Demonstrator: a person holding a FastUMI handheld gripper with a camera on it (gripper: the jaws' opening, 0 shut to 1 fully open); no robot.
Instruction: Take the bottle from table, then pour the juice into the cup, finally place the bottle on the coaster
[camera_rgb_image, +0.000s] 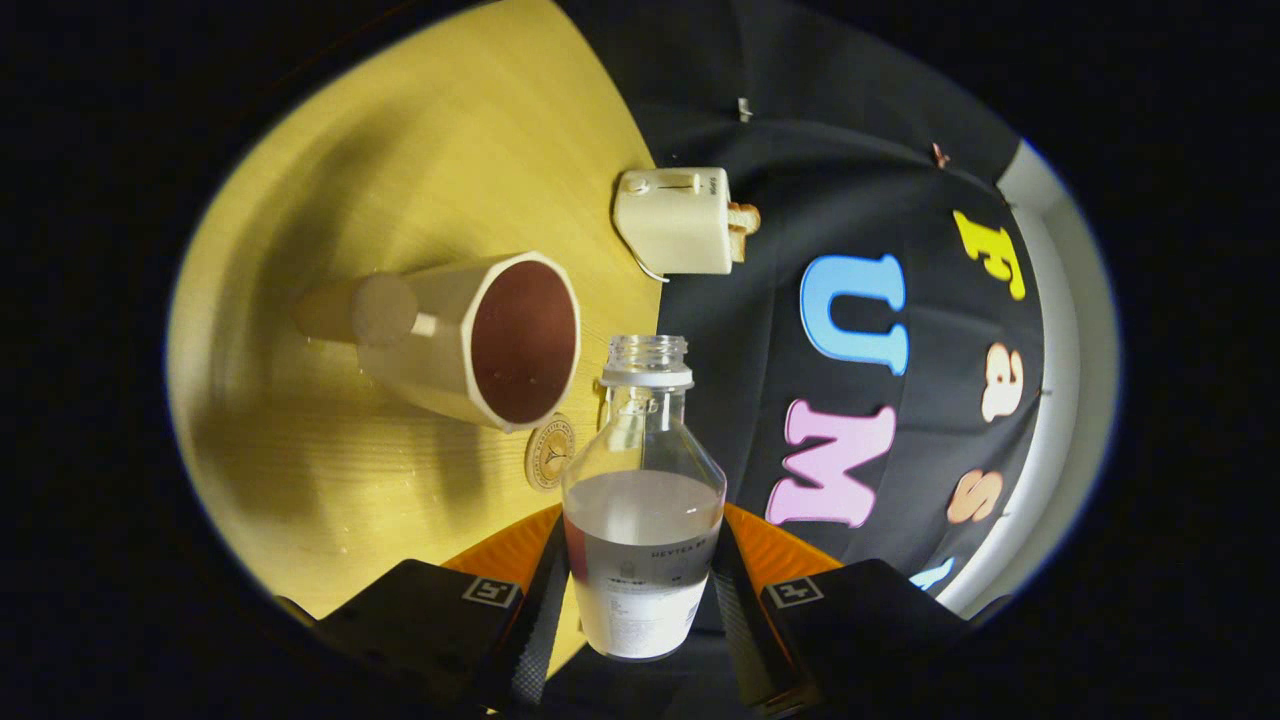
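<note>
— What do we have before us, starting with the biggest thing?

— We see the wooden table (330, 480), pale yellow, with the view rolled so that its top runs off to one side of the fingers. A few wet drops glint on it near the cup.

— And next in size?

— We see the cup (480, 335), a cream mug with angled sides and a dark reddish inside. Its mouth faces us and its handle points away from the bottle. It stands beyond the fingers, close to the bottle's neck but apart from it.

— The bottle?

— We hold the bottle (642, 500) in the gripper (640, 590). Both fingers press on its lower body, one on each side, over the label. It is clear, uncapped, and holds pale liquid up to about the middle of its body. Its open mouth points ahead, past the cup's rim.

— Anything else on the table?

— We see a cream toaster (680, 220) at the table's far edge, with bread showing in its slot. Smallest is the coaster (549, 452), a round disc lying flat just beside the cup's rim and close to the bottle's shoulder.
</note>
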